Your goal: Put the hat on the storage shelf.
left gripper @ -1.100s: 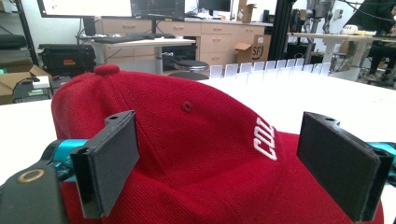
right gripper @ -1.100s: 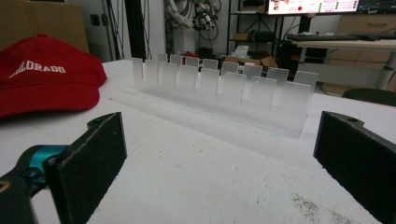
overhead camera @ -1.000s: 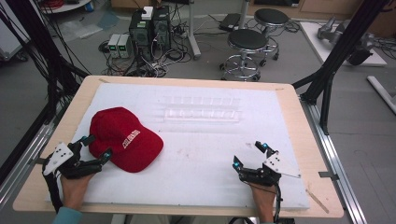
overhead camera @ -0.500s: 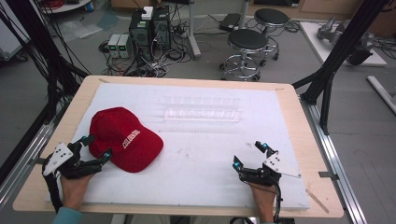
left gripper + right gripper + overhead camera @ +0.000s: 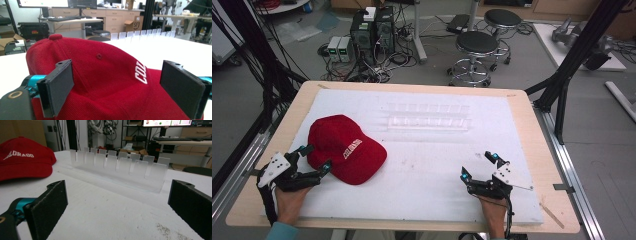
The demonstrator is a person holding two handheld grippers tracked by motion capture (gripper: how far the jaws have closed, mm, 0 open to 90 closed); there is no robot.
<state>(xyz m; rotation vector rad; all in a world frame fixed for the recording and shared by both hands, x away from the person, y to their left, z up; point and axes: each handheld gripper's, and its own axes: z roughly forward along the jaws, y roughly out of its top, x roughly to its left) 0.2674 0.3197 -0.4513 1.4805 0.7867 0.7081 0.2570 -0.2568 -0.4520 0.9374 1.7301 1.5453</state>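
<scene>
- Looking from the high view, my left gripper (image 5: 314, 159) sits spread at the near edge of the rounded red cap (image 5: 344, 149); my right gripper (image 5: 477, 166) gapes, well apart.
- Left gripper view: flat foam pads (image 5: 60, 87) flank the cap's (image 5: 105, 82) ribbed cloth.
- Right gripper view: the frosted slotted rack (image 5: 117, 167) stands right of the cap (image 5: 25, 160).

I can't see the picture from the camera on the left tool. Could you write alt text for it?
A red cap with white lettering sits between the left tool's two open black pads, which flank it without closing. Behind it, a clear slotted rack stands on the white table.
</scene>
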